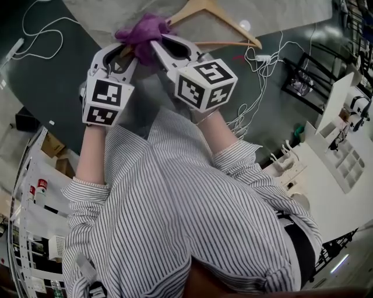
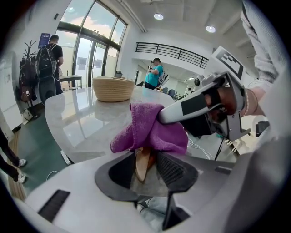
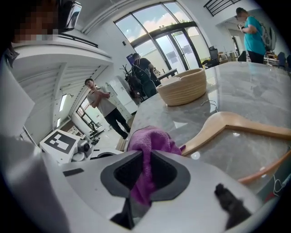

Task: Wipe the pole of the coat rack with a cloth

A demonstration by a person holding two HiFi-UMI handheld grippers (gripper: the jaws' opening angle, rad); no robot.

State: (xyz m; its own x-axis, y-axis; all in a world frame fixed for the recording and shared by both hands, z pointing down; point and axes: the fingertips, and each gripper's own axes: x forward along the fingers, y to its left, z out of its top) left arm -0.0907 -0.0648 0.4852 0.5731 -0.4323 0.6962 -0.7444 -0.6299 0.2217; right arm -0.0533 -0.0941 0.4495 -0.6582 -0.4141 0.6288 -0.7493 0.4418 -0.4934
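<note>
Head view. Left gripper [image 1: 120, 55] and right gripper [image 1: 158, 48] meet at 12 o'clock, tips together over a grey marble table [image 1: 105, 14]. A purple cloth [image 1: 143, 30] is bunched at the tips. A wooden hanger [image 1: 217, 13] lies on the table, running from the cloth toward 1 o'clock.

Left gripper view. Left gripper [image 2: 145, 163] jaws are pinched on the wooden end of the hanger [image 2: 142, 164]. The cloth [image 2: 148, 129] is draped over that end, just past the jaws. The right gripper [image 2: 167, 116] comes in from 3 o'clock, its tip buried in the cloth. A woven basket [image 2: 113, 88] stands on the table at 11 o'clock, well apart. Its inside is not visible from here.

Right gripper view. Right gripper [image 3: 145, 166] jaws are clamped on a fold of the cloth [image 3: 150, 141], with the rest heaped above. The hanger [image 3: 236, 122] arm runs off to 3 o'clock. The basket [image 3: 182, 87] is at 1 o'clock, contents hidden by its rim.
</note>
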